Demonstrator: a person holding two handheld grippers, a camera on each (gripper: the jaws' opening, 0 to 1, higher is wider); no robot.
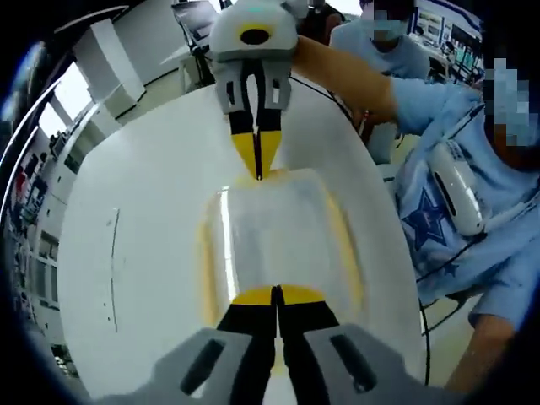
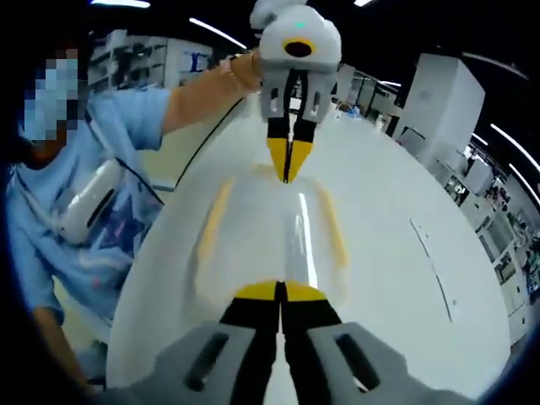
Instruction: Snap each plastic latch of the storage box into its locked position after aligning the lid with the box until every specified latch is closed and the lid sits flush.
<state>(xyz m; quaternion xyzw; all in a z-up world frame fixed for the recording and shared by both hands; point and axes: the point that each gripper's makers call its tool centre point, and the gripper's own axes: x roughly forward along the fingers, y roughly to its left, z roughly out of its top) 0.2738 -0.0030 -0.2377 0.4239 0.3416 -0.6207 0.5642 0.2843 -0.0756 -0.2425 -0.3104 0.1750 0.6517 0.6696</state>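
Note:
A clear storage box (image 1: 274, 245) with its lid on lies on the white table (image 1: 143, 211), a yellow latch (image 1: 348, 245) along each long side. My left gripper (image 1: 276, 291) is shut, its yellow tips resting at the box's near end. Across the box, my right gripper (image 1: 258, 173) is also shut, tips touching the far end. In the right gripper view the same box (image 2: 270, 232) sits between my right gripper (image 2: 280, 288) at the near end and my left gripper (image 2: 288, 175) at the far end. Side latches (image 2: 213, 221) look laid against the box.
A person in a light blue shirt (image 1: 472, 169) stands at the table's edge, an arm (image 2: 202, 97) reaching to the far gripper. The white tabletop (image 2: 396, 253) spreads wide beside the box. Shelving and equipment (image 2: 439, 101) stand behind.

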